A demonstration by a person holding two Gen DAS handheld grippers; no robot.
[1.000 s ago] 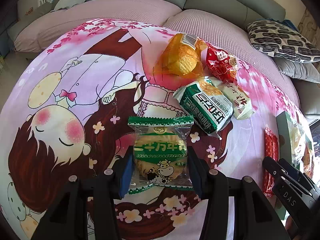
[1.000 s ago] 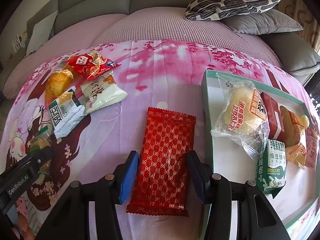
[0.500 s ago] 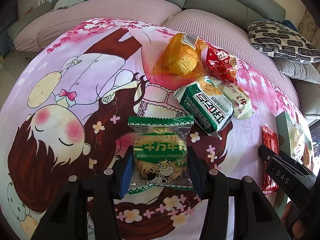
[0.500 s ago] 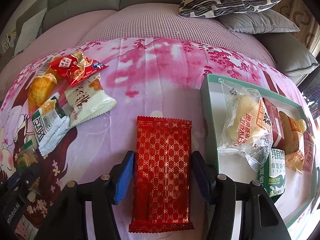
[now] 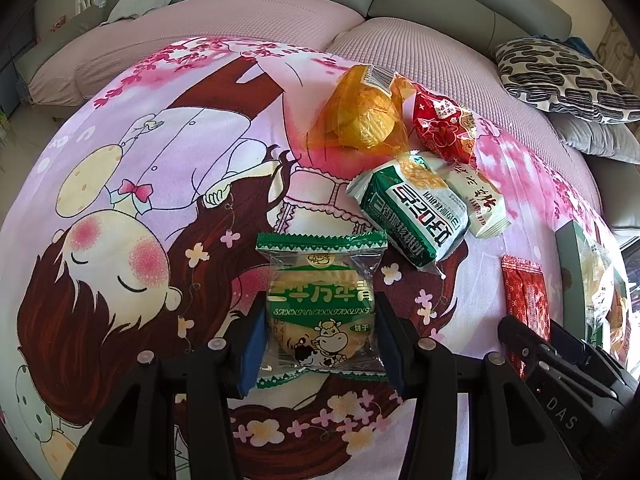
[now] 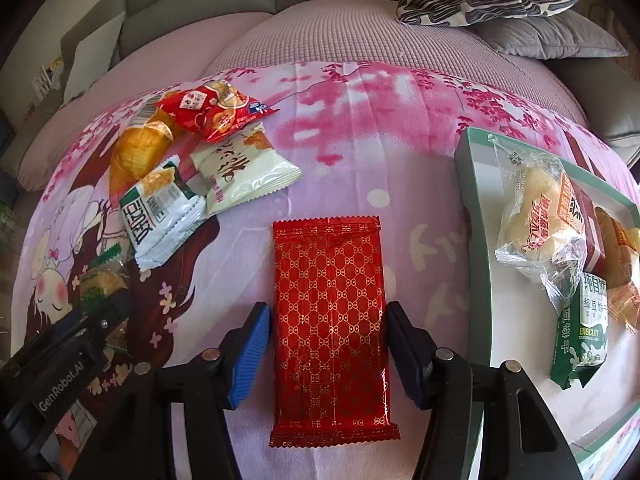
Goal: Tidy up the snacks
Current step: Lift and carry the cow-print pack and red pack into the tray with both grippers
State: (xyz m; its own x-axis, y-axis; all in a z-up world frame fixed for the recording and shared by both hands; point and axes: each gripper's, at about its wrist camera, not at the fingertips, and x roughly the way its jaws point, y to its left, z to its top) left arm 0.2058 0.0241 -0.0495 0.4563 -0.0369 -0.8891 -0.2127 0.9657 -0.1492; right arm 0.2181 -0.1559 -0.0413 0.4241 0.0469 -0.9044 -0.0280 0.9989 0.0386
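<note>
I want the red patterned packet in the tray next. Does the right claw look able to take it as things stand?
Probably yes. The right claw already straddles the red patterned packet, which lies flat on the blanket with nothing on it. Its jaws have just been closing, though a sliver of gap seems to remain.

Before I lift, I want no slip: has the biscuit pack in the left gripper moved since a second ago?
No. The biscuit pack lies where it did, its top corner beside the same printed flower on the blanket.

"BISCUIT" on green packet (image 6: 581, 334), "GenRobot.AI" on tool (image 6: 60, 390)
</note>
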